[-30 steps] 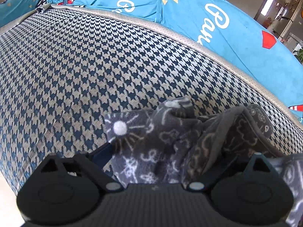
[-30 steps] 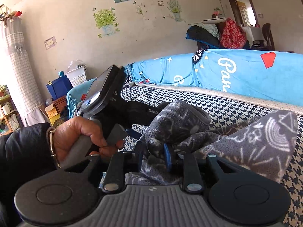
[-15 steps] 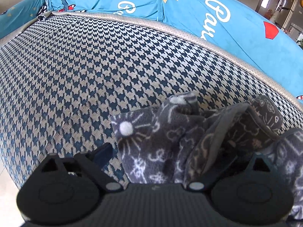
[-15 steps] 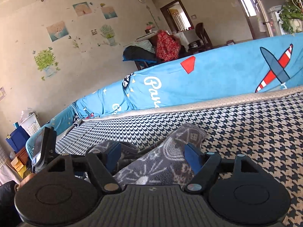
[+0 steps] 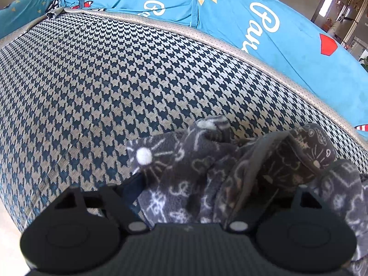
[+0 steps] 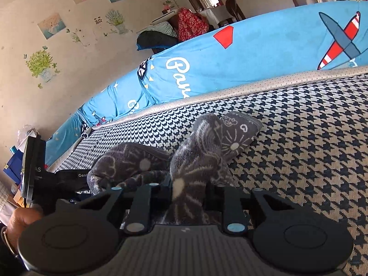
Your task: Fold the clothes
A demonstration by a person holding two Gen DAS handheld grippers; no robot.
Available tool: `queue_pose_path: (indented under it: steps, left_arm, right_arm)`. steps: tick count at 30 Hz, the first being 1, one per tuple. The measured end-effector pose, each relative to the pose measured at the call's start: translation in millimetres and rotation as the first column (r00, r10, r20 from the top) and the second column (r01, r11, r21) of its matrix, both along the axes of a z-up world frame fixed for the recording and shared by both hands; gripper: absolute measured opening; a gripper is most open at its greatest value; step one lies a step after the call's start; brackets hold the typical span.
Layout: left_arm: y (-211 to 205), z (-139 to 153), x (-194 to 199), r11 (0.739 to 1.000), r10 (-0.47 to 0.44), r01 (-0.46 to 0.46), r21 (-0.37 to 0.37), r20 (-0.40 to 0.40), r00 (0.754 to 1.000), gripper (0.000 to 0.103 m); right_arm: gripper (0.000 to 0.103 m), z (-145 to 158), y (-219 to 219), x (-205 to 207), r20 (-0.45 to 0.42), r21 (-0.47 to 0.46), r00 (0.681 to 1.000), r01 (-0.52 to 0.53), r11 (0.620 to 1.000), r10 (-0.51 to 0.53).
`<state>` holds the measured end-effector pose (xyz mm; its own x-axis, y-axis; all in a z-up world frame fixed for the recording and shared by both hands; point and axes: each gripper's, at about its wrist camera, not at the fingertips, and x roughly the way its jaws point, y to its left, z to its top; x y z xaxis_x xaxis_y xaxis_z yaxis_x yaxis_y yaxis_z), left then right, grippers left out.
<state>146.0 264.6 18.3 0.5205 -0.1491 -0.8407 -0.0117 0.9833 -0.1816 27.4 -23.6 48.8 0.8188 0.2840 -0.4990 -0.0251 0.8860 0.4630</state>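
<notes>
Pinching in on a ridge of the grey fleece garment, the right gripper has its jaws nearly together and closing, with a bunched fold of the cloth standing up between them, so it reads as a grip on the fabric. The garment lies crumpled on the houndstooth sofa seat, straight ahead of both grippers and touching them; from the right wrist view its bulk runs away from the claw toward the blue sofa cover, with a second lump trailing off to the left toward the other tool. The left gripper hangs over the same heap with its jaws set fairly wide and closing, fleece lying between them, though its fingertips are buried in cloth and I cannot see the pads pressing. The person's left hand shows at the edge, holding that tool's handle.

My judgement: the coming move turns on the two holds being set apart along the garment's length, so it can be pulled out flat; the right hand looks the better placed to lead.

The seat is broad and bare beyond the garment. Behind stand a cream wall with flower stickers and a doorway
</notes>
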Motion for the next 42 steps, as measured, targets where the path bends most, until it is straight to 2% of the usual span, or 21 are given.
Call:
queue_pose_path:
  steps: [5,9,12,15,16,19,21,23,24,26,29,32,35,39,42]
  left_arm:
    - [-13,16,7,0.999,0.035,-0.035,-0.004,0.061,0.998,0.064]
    - [-23,34,16,0.997,0.068,-0.065,-0.031,0.132,0.989,0.060]
    - [-32,49,19,0.993,0.105,-0.089,-0.083,0.209,0.972,0.059]
    - [-48,61,16,0.992,0.092,-0.065,-0.109,0.270,0.958,0.059]
    - [-54,64,15,0.992,0.085,-0.054,-0.114,0.281,0.956,0.059]
    - [-64,59,17,0.993,0.051,-0.025,-0.113,0.234,0.971,0.059]
    - [-69,50,22,0.993,0.049,-0.029,-0.117,0.178,0.983,0.057]
    - [-66,48,23,0.991,0.056,-0.034,-0.131,0.167,0.984,0.058]
    - [-64,48,22,0.989,0.059,-0.035,-0.141,0.168,0.984,0.058]
    - [-62,53,19,0.985,0.056,-0.023,-0.170,0.193,0.980,0.066]
    - [-60,62,13,0.981,0.041,0.005,-0.192,0.236,0.971,0.071]
    - [-61,69,8,0.975,0.008,0.050,-0.215,0.261,0.965,0.077]
    - [-68,71,2,0.965,-0.056,0.120,-0.231,0.267,0.962,0.077]
    - [-78,74,-11,0.952,-0.140,0.209,-0.222,0.289,0.947,0.081]
    - [-79,75,-19,0.932,-0.181,0.263,-0.249,0.308,0.934,0.083]
  right_arm:
    - [0.013,20,-18,-9,0.110,0.032,0.989,0.092,0.995,-0.095]
    - [0.013,39,-43,-21,0.200,0.110,0.966,0.143,0.984,-0.163]
    - [0.013,52,-60,-34,0.264,0.148,0.942,0.172,0.974,-0.206]
    - [0.012,60,-81,-49,0.309,0.199,0.913,0.211,0.957,-0.265]
    - [0.012,61,-89,-55,0.317,0.219,0.903,0.227,0.949,-0.289]
    - [0.012,60,-108,-69,0.306,0.273,0.891,0.255,0.928,-0.335]
    - [0.012,58,-114,-70,0.283,0.281,0.906,0.235,0.931,-0.314]
    - [0.013,57,-113,-70,0.274,0.265,0.924,0.195,0.944,-0.268]
    - [0.013,57,-111,-71,0.273,0.249,0.933,0.169,0.954,-0.236]
    - [0.013,57,-105,-74,0.277,0.227,0.946,0.105,0.968,-0.168]
    - [0.013,56,-88,-82,0.294,0.183,0.955,-0.021,0.983,-0.034]
    - [0.013,55,-73,-86,0.296,0.161,0.952,-0.132,0.978,0.080]
    - [0.013,51,-51,-90,0.268,0.106,0.944,-0.227,0.968,0.192]
    - [0.013,43,-19,-95,0.214,0.021,0.921,-0.337,0.941,0.325]
    - [0.013,35,3,-99,0.169,-0.047,0.896,-0.410,0.911,0.412]
